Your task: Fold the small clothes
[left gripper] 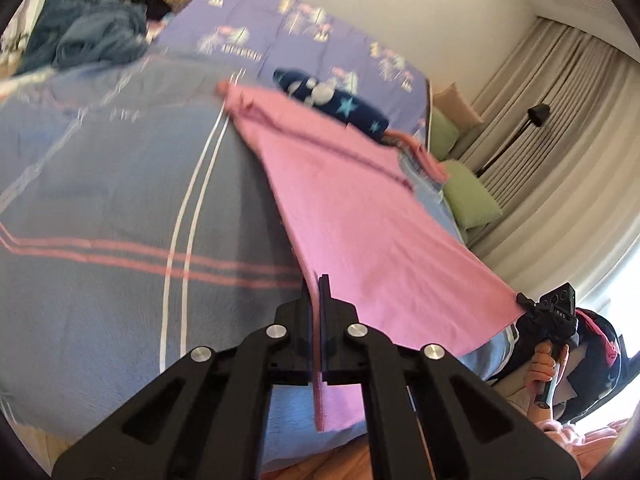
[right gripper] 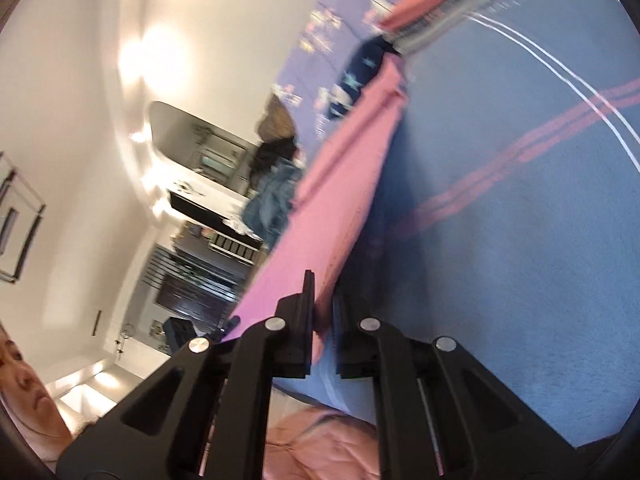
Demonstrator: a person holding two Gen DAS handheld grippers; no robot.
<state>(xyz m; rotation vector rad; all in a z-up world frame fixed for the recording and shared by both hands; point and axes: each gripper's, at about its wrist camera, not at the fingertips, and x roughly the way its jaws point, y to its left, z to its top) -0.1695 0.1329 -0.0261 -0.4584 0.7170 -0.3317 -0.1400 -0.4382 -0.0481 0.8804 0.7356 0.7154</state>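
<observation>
A pink garment is stretched above the blue striped bedspread. My left gripper is shut on its near left edge, and the cloth hangs down between the fingers. My right gripper is shut on the opposite near corner of the pink garment; it also shows in the left wrist view, at the cloth's right corner. The far end of the garment rests on the bed next to a dark blue star-patterned cloth.
A heap of blue and dark clothes lies at the far left of the bed. A lilac patterned quilt covers the far side. Green cushions and curtains stand to the right. A folded orange-pink item lies further up the bed.
</observation>
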